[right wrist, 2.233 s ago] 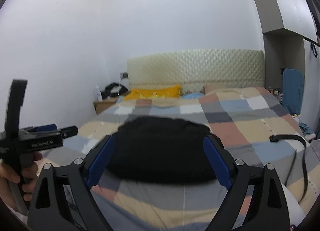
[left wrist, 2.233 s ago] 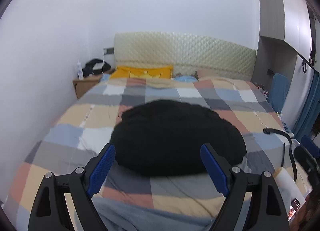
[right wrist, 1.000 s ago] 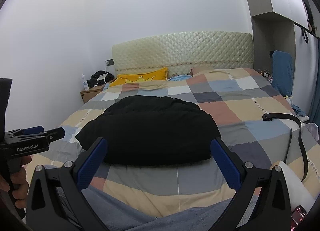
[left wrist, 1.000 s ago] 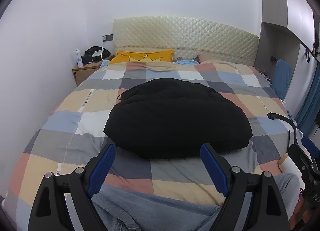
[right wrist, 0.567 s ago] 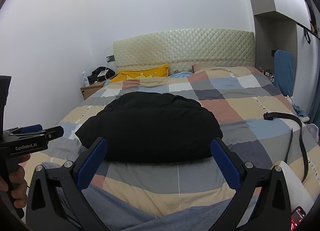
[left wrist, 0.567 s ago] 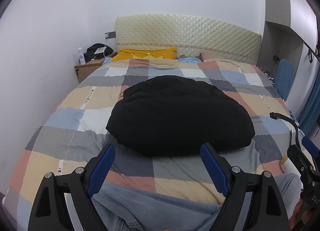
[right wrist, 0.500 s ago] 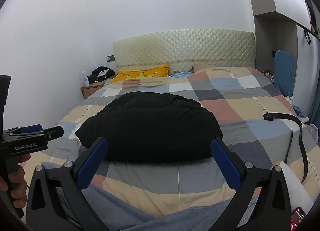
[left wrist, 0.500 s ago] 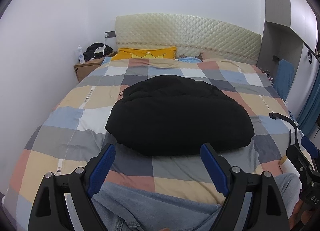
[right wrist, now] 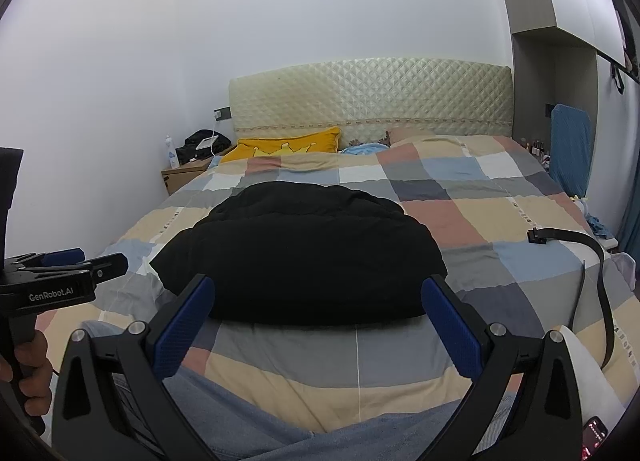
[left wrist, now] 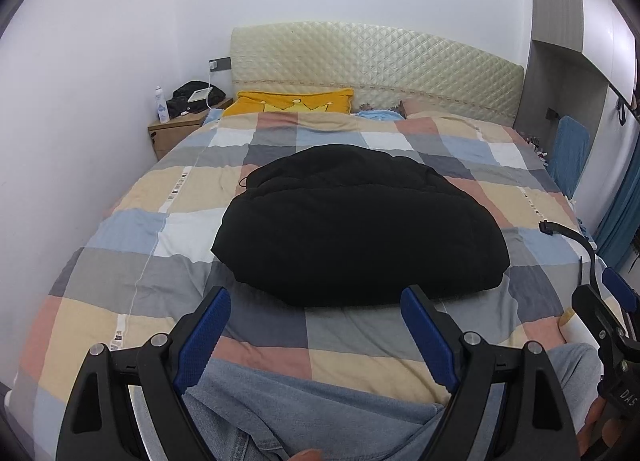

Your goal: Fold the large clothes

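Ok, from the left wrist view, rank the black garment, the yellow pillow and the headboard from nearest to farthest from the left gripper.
1. Black garment, mid-bed, just ahead of the open left gripper.
2. Yellow pillow, far end, left side.
3. Headboard, against the wall behind the pillow.

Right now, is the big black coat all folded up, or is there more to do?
The black coat already lies in a compact bundle on the checked bedspread, so the folding looks mostly or fully done. Nothing is in hand: the left gripper and right gripper are both open, short of it. Whether another fold remains, I can't tell.

garment (left wrist: 360, 229) mid-bed (left wrist: 120, 301); pillow (left wrist: 292, 101) behind
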### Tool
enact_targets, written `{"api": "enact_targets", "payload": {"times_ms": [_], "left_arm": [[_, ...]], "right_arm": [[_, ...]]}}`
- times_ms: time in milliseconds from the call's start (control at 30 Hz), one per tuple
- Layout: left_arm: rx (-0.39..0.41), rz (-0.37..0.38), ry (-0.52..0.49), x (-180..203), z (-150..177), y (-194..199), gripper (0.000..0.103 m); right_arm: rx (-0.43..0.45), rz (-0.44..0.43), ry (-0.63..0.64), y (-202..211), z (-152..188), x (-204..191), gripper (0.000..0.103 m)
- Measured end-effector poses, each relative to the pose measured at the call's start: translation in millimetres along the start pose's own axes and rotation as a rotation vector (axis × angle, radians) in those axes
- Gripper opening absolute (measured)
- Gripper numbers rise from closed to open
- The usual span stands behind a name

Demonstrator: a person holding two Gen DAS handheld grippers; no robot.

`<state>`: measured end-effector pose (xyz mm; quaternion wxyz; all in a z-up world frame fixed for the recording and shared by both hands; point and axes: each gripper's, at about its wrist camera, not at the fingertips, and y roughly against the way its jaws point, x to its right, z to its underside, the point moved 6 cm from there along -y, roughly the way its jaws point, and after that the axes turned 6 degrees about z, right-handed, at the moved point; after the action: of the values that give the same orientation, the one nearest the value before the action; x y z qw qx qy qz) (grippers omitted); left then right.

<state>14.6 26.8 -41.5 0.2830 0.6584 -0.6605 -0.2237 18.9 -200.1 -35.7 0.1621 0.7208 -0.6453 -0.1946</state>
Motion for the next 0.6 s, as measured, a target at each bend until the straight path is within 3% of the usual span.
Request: {"api": "enact_targets", "payload": {"times_ms": [600], "left_arm": [[-0.016, 0.012, -0.001, 4.7, 2.9, -2.7, 0.087]], "right_arm": [[-0.005, 0.006, 0.000, -0.7, 2.4, -0.7, 0.103]]}}
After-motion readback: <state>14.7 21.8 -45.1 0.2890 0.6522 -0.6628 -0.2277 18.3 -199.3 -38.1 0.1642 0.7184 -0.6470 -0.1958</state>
